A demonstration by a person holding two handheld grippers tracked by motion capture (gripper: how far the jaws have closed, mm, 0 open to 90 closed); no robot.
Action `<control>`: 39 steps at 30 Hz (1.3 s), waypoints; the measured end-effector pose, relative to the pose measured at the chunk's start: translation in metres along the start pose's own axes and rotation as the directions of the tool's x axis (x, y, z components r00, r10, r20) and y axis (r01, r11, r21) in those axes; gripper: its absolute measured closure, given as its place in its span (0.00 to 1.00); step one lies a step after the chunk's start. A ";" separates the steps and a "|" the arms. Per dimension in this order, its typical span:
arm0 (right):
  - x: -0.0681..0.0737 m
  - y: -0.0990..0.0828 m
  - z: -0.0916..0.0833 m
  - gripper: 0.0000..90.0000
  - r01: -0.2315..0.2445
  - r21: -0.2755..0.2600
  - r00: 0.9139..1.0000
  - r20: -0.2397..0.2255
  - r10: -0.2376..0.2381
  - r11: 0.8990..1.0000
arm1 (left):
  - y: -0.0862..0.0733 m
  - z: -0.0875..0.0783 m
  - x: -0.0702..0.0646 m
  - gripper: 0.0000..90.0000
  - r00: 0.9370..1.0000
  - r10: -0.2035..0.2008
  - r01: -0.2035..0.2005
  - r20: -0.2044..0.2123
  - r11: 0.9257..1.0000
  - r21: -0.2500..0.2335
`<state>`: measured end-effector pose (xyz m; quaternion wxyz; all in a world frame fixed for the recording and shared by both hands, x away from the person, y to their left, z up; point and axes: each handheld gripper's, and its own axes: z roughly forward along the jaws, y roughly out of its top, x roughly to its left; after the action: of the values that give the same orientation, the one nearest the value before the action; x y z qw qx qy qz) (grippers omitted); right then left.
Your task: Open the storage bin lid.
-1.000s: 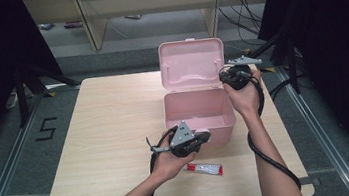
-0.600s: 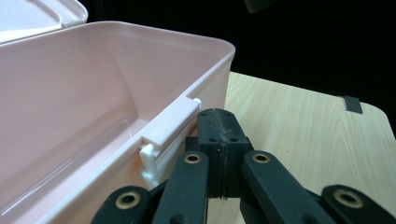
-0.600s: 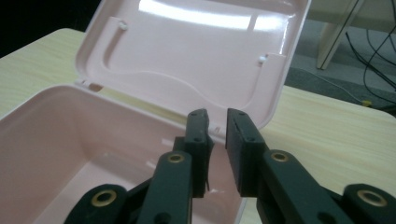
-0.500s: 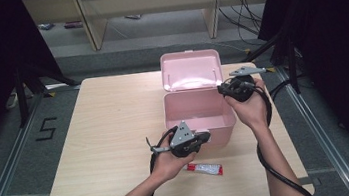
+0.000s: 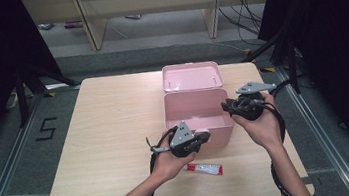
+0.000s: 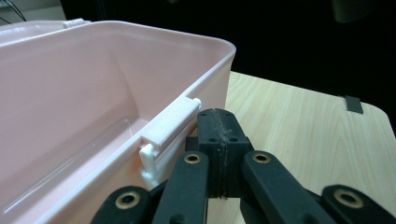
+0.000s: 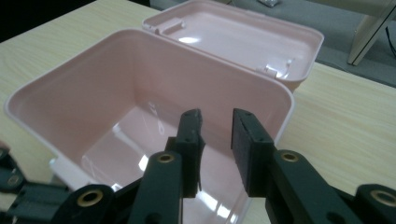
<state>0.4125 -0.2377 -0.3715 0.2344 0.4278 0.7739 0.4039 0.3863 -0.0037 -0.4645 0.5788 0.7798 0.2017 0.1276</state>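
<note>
So the open pink plastic box (image 5: 196, 110) sits toward the far right of the light wooden table (image 5: 106, 136), its lid (image 5: 191, 76) flipped back flat behind it. The left hand-held gripper (image 5: 202, 137) is clenched tight with nothing between its jaws, parked right at the box's front wall, just beside the little pink latch (image 6: 170, 130) (whether it actually touches, can't tell). The right hand-held gripper (image 5: 226, 106) hangs over the box's right rim, its jaws have just been opening, nothing between them. A small white-and-red tube (image 5: 204, 168) lies on the table near the left hand (image 5: 168, 162).
</note>
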 end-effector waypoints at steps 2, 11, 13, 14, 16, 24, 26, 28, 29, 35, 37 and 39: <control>0.003 -0.004 -0.005 0.80 -0.031 0.020 0.999 -0.011 0.031 0.999 | 0.000 0.000 0.000 0.99 1.000 0.003 -0.003 0.006 1.000 -0.006; 0.006 -0.018 -0.013 0.78 0.002 0.024 1.000 -0.031 -0.002 1.000 | 0.003 -0.008 -0.003 0.96 1.000 0.006 -0.006 0.005 1.000 0.002; 0.005 -0.021 -0.014 0.78 0.029 0.014 0.999 -0.023 -0.029 0.999 | 0.005 -0.012 -0.005 0.96 1.000 0.007 -0.007 0.008 1.000 -0.001; 0.009 -0.023 -0.015 0.78 -0.009 0.013 0.999 -0.031 0.010 1.000 | 0.005 -0.014 -0.006 0.95 1.000 0.009 -0.009 0.013 1.000 -0.005; 0.011 -0.025 -0.017 0.78 0.000 0.026 0.999 -0.039 0.001 1.000 | 0.007 -0.020 -0.007 0.94 1.000 0.014 -0.014 0.015 1.000 -0.007; 0.020 -0.035 -0.021 0.77 0.021 0.062 0.997 -0.081 -0.016 0.998 | 0.009 -0.048 -0.002 0.79 1.000 0.008 -0.008 0.003 1.000 0.002; 0.021 -0.040 -0.024 0.76 0.032 0.066 0.995 -0.096 -0.025 0.997 | 0.006 -0.061 0.005 0.73 1.000 -0.020 0.020 -0.011 1.000 0.022; 0.024 -0.043 -0.025 0.76 0.021 0.083 0.993 -0.119 -0.011 0.996 | 0.004 -0.069 0.009 0.67 0.999 -0.031 0.032 -0.023 0.999 0.028; 0.023 -0.044 -0.026 0.76 0.052 0.079 0.993 -0.111 -0.043 0.996 | 0.003 -0.073 0.013 0.65 0.999 -0.027 0.028 -0.029 0.999 0.033; 0.030 -0.051 -0.029 0.75 0.055 0.116 0.989 -0.140 -0.039 0.992 | 0.001 -0.094 0.031 0.57 0.992 -0.068 0.070 -0.103 0.997 0.015; 0.030 -0.052 -0.029 0.74 0.047 0.124 0.989 -0.144 -0.029 0.991 | 0.001 -0.098 0.035 0.56 0.989 -0.086 0.086 -0.121 0.996 -0.005; 0.030 -0.054 -0.028 0.74 0.062 0.109 0.988 -0.147 -0.046 0.992 | 0.002 -0.102 0.038 0.55 0.986 -0.097 0.096 -0.134 0.995 -0.010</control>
<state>0.3519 -0.2410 -0.4009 0.1642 0.3890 0.8219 0.3824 0.3759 0.1005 -0.4337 0.5705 0.7579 0.2776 0.1520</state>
